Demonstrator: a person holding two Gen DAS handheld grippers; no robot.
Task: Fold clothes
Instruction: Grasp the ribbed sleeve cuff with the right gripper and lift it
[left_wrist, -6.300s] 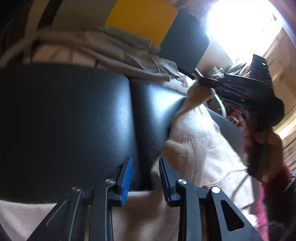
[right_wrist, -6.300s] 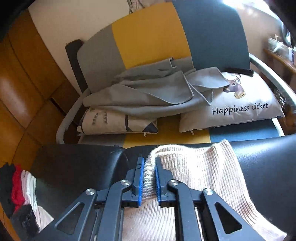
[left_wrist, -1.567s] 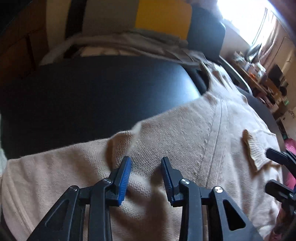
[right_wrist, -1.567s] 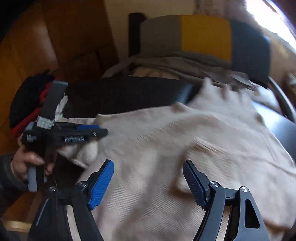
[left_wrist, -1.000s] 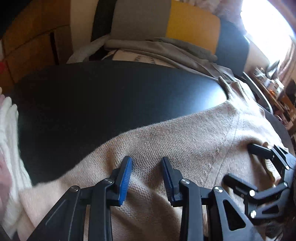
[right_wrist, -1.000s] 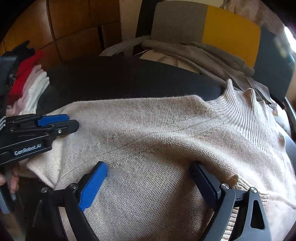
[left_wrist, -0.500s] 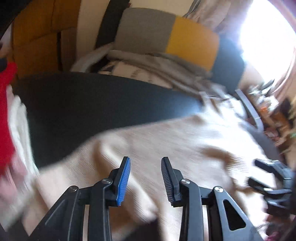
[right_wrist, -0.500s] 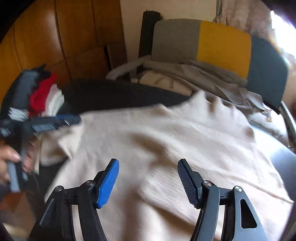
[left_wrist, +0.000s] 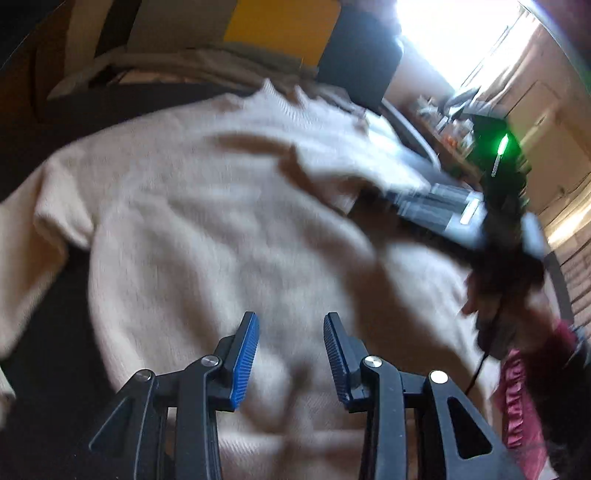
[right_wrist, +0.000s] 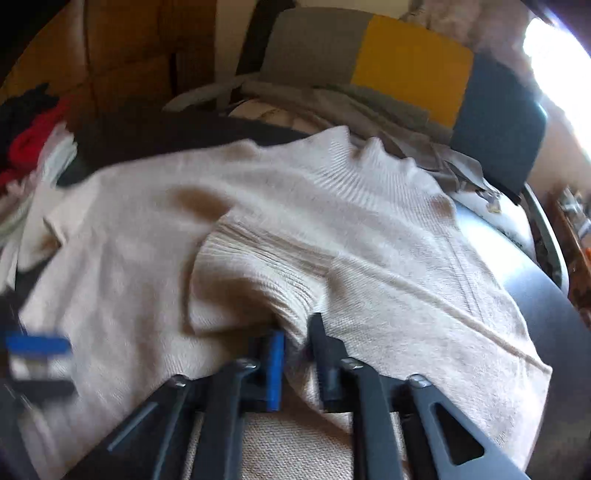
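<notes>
One fold of the cream knitted sweater (right_wrist: 369, 236) sits clamped in our right tongs (right_wrist: 297, 354); left tongs (left_wrist: 291, 354) hover apart, so a sideways tug could drag the sweater off the black padded seat (right_wrist: 554, 306).

A chair backrest (right_wrist: 402, 62) in grey, yellow and dark blue panels stands against a pale wall (right_wrist: 229, 33). Left of it: orange-brown wood panelling (right_wrist: 122, 55). Right of it: a bright, overexposed window (left_wrist: 454, 33). Below it: a black padded surface (right_wrist: 546, 306).
</notes>
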